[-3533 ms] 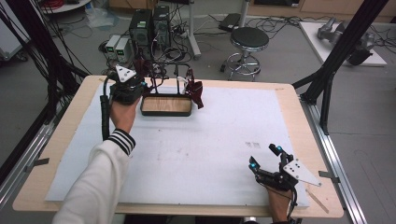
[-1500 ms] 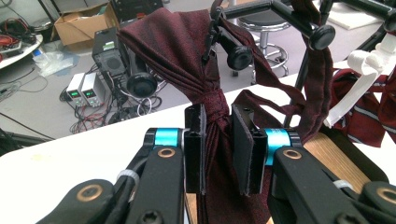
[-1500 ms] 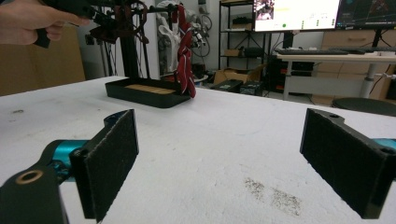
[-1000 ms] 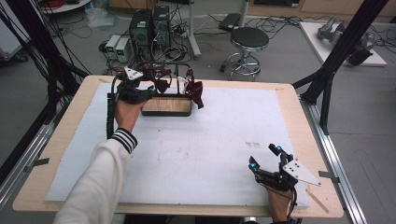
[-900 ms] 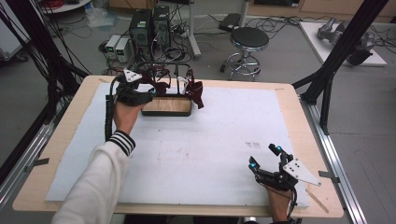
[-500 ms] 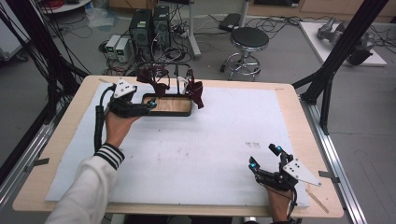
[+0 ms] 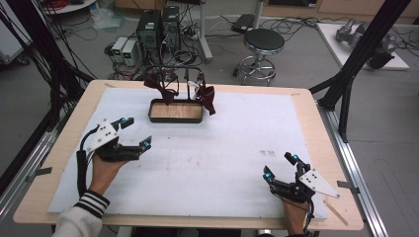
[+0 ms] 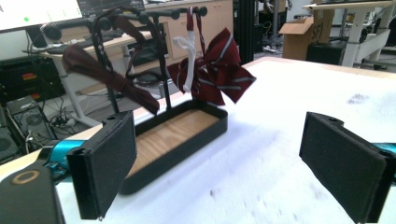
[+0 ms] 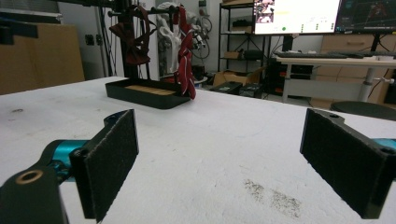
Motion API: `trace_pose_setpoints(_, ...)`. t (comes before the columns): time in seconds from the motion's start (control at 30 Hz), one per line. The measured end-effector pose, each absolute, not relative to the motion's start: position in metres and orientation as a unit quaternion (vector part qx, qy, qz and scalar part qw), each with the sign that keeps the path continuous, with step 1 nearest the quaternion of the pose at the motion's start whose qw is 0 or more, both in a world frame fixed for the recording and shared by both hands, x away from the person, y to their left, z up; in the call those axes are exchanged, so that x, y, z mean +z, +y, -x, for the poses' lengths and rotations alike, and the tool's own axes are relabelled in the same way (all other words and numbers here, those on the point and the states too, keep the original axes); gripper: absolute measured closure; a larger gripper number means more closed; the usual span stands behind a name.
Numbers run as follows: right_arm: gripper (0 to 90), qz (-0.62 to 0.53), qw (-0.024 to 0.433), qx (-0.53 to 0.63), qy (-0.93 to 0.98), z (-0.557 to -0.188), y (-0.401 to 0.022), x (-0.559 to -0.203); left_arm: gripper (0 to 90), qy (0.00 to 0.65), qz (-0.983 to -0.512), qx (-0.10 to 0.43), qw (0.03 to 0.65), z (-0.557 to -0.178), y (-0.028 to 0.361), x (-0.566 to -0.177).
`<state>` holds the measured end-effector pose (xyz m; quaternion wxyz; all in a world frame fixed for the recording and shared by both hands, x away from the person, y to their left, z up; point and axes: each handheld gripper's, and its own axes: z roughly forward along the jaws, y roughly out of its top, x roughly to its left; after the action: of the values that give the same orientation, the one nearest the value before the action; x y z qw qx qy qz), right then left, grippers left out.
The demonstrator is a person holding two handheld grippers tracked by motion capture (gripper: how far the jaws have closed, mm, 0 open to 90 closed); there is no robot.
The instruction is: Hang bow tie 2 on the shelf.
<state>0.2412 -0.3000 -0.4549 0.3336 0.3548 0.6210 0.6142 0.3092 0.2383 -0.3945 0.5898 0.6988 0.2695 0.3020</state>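
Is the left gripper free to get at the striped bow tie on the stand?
Probably yes: the left gripper has open, empty jaws, and bare white mat lies between it and the striped bow tie hanging on the stand.

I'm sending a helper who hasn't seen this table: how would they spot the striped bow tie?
Find the black rack with a wooden tray at the table's far edge. Two dark red bow ties hang from its bar; the striped bow tie is the right one, beside a white strap, with pale stripes.

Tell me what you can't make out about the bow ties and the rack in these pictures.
- Left bow tie: blurred in the left gripper view, pattern unclear.
- Rack: its top bar's hooks are too small in the high view.
- Striped bow tie: edge-on in the right gripper view, face hidden.
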Motion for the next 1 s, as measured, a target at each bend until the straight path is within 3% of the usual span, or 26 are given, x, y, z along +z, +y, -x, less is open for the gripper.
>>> trace_pose_setpoints(0.33, 10.5, -0.354, 0.335, 0.613, 0.621, -0.241, -0.300, -0.455, 10.2, 0.285, -0.658, 0.314, 0.622, -0.282, 0.267, -0.430)
trace_pose_setpoints(1.0, 10.5, -0.351, 0.335, 0.615, 0.622, -0.241, -0.300, -0.455, 9.5, 0.314, -0.625, 0.321, 0.638, -0.282, 0.271, -0.455)
